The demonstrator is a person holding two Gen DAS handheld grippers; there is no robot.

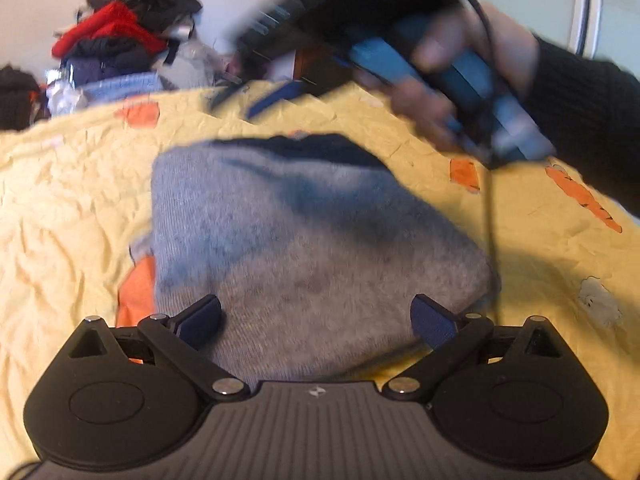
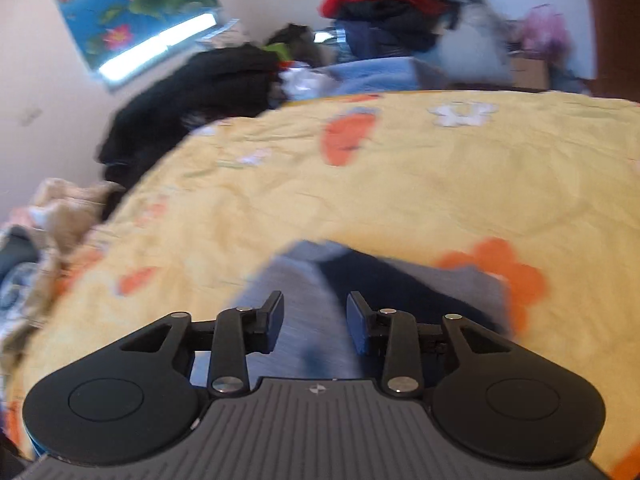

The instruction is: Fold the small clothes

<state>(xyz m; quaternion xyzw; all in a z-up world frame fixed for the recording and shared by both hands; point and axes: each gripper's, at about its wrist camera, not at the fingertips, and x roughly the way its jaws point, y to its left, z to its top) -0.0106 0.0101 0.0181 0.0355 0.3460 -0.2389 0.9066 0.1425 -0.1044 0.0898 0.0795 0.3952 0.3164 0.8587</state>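
Observation:
A small grey knitted garment point(image 1: 312, 240) with a navy far edge lies folded on the yellow carrot-print bedspread point(image 1: 72, 200). My left gripper point(image 1: 318, 318) hovers over its near edge, jaws wide apart with nothing between them. A hand in a dark sleeve holds my right gripper point(image 1: 250, 98), blurred, above the bedspread beyond the garment's far edge. In the right wrist view the right gripper point(image 2: 316, 320) stands part-way open over the garment point(image 2: 280, 276). No cloth is pinched between its blue pads.
A heap of red, black and blue clothes point(image 1: 116, 36) is piled beyond the bed's far edge. Dark garments point(image 2: 192, 96) and beige cloth point(image 2: 60, 204) lie off the bed's left side. A black cable point(image 1: 490, 208) hangs from the right gripper across the garment's right corner.

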